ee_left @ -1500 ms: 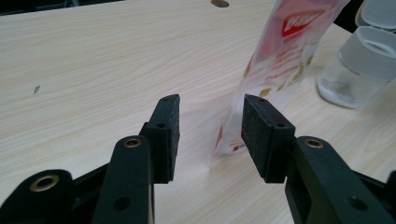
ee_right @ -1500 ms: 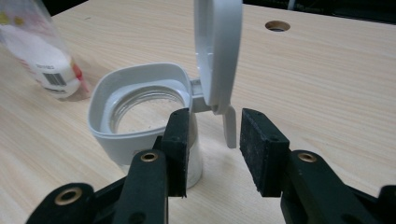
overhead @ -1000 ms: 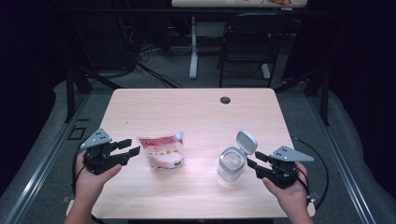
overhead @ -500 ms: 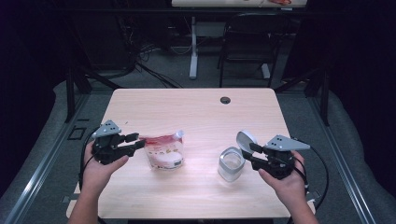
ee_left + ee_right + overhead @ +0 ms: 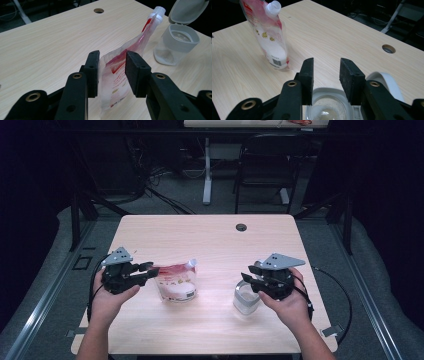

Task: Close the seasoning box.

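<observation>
Pale wood grain runs across the one table [image 5: 210,240], and everything gets placed off the pouch [image 5: 176,282] standing near its middle. One pouch, red and white, spout at the top; in the left gripper view its lower edge is cut off by the frame, so its base can't be made out there. Left of the pouch comes the left gripper [image 5: 150,270], and its jaws have just been closing with the pouch's flat edge between them. In that gripper's own view the left pad looks to be against the film while a gap shows at the right pad, so no firm clamp yet. Well to the right of the pouch stands one clear jar [image 5: 246,299], hinged lid flipped open; a little pale stuff sits at its bottom, hard to identify. The right gripper [image 5: 248,273] hangs just above that jar, jaws apart with nothing between them, though they too have just been narrowing. Its body hides much of the jar from above. Far beyond the pouch, one small cable hole [image 5: 241,227] sits near the table's back edge.
</observation>
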`<state>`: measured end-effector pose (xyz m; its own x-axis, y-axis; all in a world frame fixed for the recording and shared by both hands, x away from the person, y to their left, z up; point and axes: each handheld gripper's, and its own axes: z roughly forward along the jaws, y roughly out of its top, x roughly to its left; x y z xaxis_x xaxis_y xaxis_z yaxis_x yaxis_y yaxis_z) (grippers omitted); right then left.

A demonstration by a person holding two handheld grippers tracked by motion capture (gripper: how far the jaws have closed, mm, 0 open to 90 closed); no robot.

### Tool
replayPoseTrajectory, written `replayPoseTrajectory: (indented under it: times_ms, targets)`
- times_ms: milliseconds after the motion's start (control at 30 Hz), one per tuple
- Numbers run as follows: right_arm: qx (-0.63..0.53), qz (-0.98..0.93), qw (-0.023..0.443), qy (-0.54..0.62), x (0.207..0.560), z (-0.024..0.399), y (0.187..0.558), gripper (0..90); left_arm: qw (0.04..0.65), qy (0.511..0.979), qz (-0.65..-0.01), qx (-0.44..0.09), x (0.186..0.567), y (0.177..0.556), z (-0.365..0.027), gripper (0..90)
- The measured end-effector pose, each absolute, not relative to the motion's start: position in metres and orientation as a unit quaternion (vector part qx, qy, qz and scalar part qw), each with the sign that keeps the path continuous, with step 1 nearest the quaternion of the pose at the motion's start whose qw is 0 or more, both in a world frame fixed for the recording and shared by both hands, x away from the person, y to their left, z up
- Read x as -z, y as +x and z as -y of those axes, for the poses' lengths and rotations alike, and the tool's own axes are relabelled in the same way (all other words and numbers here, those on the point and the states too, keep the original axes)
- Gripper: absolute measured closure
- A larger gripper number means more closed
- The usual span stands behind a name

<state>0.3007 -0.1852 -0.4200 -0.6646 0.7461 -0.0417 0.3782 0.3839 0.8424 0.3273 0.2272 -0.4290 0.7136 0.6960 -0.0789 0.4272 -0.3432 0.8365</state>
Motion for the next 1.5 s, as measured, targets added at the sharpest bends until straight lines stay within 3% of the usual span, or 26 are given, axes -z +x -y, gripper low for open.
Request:
replayPoseTrajectory:
  times_ms: [767, 1500]
  targets:
    - [-0.444, -0.824, 0.163, 0.31, 0.43, 0.139, 0.327, 65.8, 0.456, 0.808, -0.345, -0.139, 0.436, 0.323, -0.229, 66.1]
    - [-0.461, -0.837, 0.134, 0.264, 0.438, 0.086, 0.348, 58.7, 0.446, 0.811, -0.352, -0.143, 0.438, 0.323, -0.236, 68.1]
